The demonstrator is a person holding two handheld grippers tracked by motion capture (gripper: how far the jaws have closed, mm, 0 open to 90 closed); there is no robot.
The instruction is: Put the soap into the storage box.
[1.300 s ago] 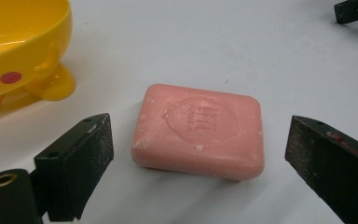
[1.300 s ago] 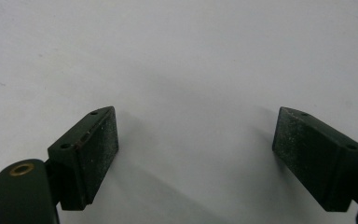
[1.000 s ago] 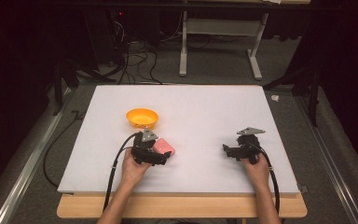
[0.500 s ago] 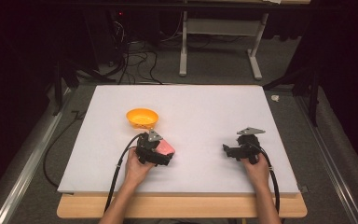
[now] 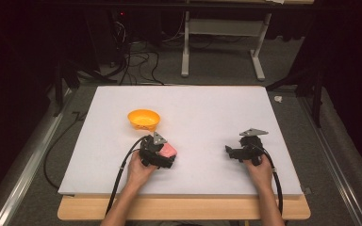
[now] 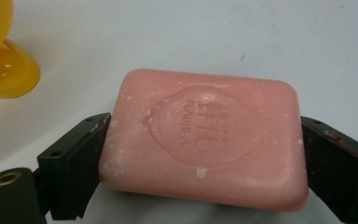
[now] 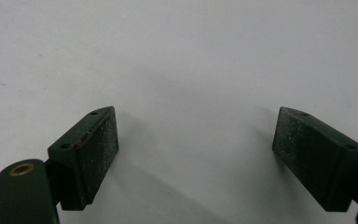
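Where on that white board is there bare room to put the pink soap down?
The board lies bare behind and right of the yellow bowl, and between the left gripper and the right gripper. It is crowded where the soap sits near the bowl.

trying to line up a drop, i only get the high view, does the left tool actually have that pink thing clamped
Observer: Yes. In the left gripper view both jaws of the left tool press the short ends of the pink rectangular soap bar.
Operator: which way up is it
Observer: Stamped face up, with an oval embossed logo.
Operator: right tool carrying anything
Observer: No. The right tool has its jaws spread wide over the bare white table top.
Operator: where's the bowl from the soap
Observer: The orange plastic bowl sits at that view's upper left, apart from the bar.
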